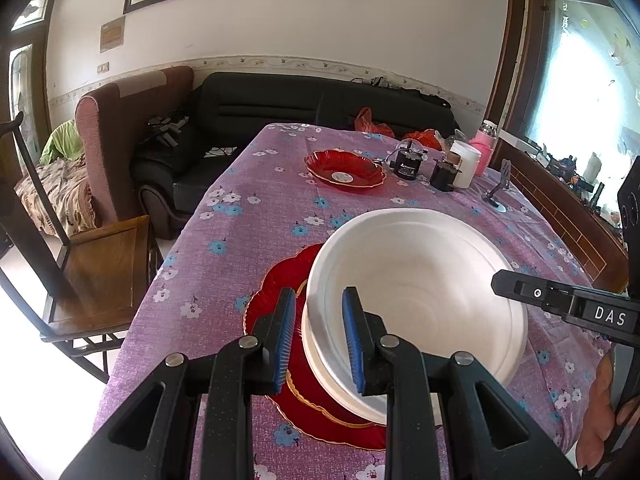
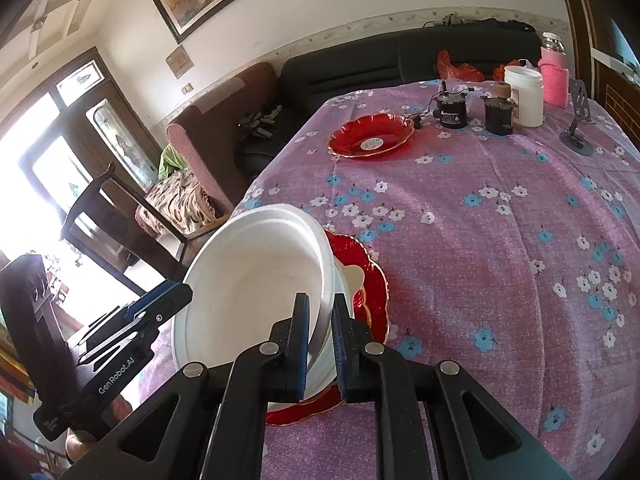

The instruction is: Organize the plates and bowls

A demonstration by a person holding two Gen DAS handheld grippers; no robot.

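Observation:
A white bowl (image 1: 420, 280) sits on another white bowl, stacked on a red scalloped plate (image 1: 276, 300) on the purple flowered tablecloth. My left gripper (image 1: 320, 344) straddles the bowl's left rim, one finger inside and one outside, with a gap around the rim. My right gripper (image 2: 320, 344) is closed on the bowl's (image 2: 256, 288) right rim; the bowl is tilted. The red plate (image 2: 372, 280) shows under it. A second red plate (image 1: 344, 168) lies farther back, also in the right wrist view (image 2: 372, 134).
At the table's far end stand two small black motors (image 2: 452, 108), a white jar (image 2: 524, 96), a pink bottle (image 2: 554, 72) and a metal phone stand (image 2: 578, 120). A wooden chair (image 1: 92, 264) stands left of the table, sofas behind.

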